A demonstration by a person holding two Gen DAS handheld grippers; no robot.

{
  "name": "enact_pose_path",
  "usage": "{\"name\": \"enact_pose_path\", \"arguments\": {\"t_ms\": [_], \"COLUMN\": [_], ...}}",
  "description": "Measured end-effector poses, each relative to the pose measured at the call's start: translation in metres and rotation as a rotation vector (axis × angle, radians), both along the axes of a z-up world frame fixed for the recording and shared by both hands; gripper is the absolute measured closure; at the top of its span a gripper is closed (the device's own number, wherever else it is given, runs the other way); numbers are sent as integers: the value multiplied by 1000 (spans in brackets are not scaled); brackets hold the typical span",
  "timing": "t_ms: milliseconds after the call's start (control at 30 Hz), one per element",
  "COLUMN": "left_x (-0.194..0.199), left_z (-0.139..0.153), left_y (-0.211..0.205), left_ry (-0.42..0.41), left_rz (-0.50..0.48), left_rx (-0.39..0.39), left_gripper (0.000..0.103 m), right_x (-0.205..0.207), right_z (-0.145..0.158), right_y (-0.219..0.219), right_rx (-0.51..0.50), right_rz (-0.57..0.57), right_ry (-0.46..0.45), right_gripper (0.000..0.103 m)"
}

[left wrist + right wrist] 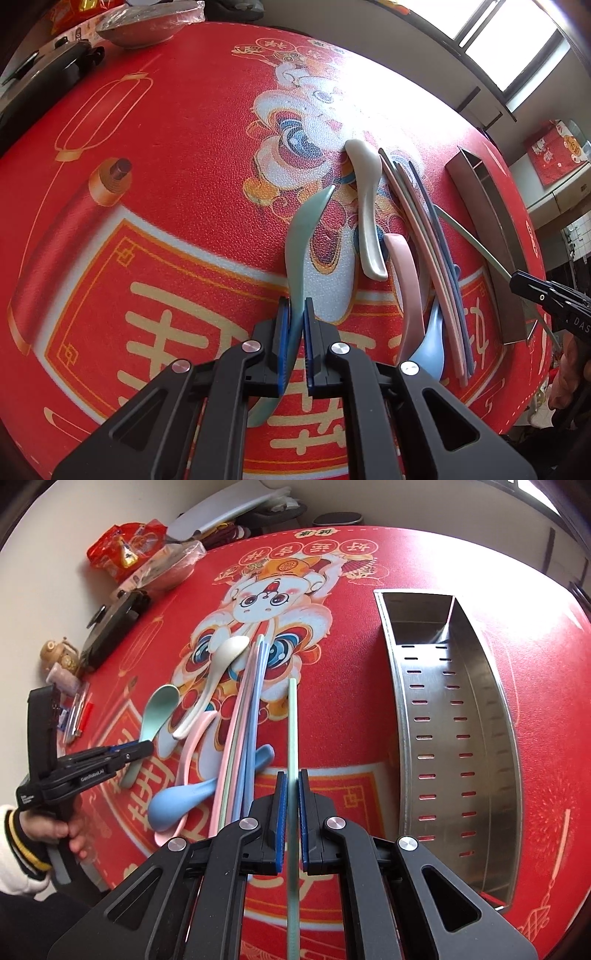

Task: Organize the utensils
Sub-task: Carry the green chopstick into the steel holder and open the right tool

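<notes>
My left gripper point(295, 314) is shut on the handle of a green spoon point(299, 236), whose bowl points away over the red tablecloth. My right gripper point(293, 786) is shut on a single green chopstick point(293, 723), held just above the cloth. Between them lie a white spoon point(218, 672), a pink spoon point(192, 746), a blue spoon point(184, 801) and a bundle of pastel chopsticks point(247, 716). A steel utensil caddy point(443, 757) lies on its side to the right of the chopstick, with nothing inside. The right wrist view also shows the left gripper point(146, 747) at the left.
At the table's far edge sit a plastic-wrapped bowl point(147, 26), a black pan lid point(44, 74), a red snack bag point(122, 550), a small teapot point(59, 657) and some pens point(77, 712). A person's hand point(70, 830) holds the left gripper's handle.
</notes>
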State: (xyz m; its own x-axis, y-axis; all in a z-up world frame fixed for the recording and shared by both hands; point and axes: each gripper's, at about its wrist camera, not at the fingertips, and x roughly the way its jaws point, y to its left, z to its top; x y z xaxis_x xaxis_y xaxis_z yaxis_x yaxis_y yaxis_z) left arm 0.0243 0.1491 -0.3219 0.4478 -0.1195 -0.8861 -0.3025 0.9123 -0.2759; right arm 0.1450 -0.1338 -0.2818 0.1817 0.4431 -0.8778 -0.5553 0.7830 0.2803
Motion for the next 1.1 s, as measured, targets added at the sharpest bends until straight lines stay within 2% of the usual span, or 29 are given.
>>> {"name": "enact_pose_path", "arguments": {"t_ms": [100, 233, 500, 600, 733, 1100], "left_x": [0, 0, -1, -1, -2, 4], "left_z": [0, 1, 1, 1, 1, 2], "left_y": [0, -1, -1, -2, -2, -3], "left_ry": [0, 1, -2, -2, -2, 22], "left_rz": [5, 9, 17, 18, 19, -1], "left_rx": [0, 3, 5, 9, 11, 21], "left_gripper": [95, 95, 95, 95, 95, 96], "right_x": [-1, 3, 25, 42, 58, 61], "right_z": [6, 29, 55, 49, 26, -15], "right_y": [-2, -8, -39, -62, -80, -67], "right_rx": [16, 52, 78, 25, -93, -290], "right_rz": [2, -14, -129, -211, -264, -215], "right_ry": [-24, -83, -140, -146, -154, -135], "right_gripper": [97, 97, 97, 97, 97, 97]}}
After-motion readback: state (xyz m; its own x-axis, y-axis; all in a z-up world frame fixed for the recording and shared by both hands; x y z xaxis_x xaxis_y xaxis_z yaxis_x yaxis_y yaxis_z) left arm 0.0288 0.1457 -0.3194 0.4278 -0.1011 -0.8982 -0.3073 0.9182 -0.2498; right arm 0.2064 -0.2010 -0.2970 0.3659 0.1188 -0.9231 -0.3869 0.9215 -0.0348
